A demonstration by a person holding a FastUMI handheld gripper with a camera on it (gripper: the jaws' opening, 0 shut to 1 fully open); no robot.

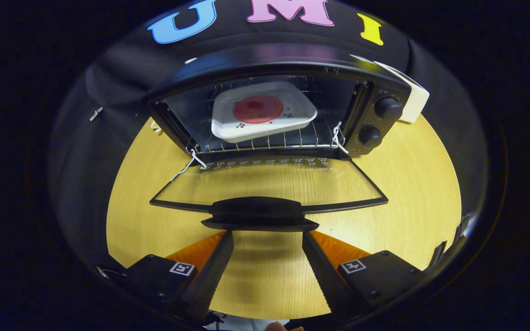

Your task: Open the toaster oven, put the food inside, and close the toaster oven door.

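Gripper (267,239) fingers spread apart, holding nothing, tips just short of the door handle (259,216) — its long axis crosswise to them. The door (269,184) lies flat open; beyond it the plate (263,115) with food (257,109) rests on the toaster oven (274,64) rack.

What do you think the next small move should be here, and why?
Probably ease the gripper forward and under the door handle to lift it shut. The plate with the food already sits on the rack, the glass door lies flat open, and the open fingers hold nothing.
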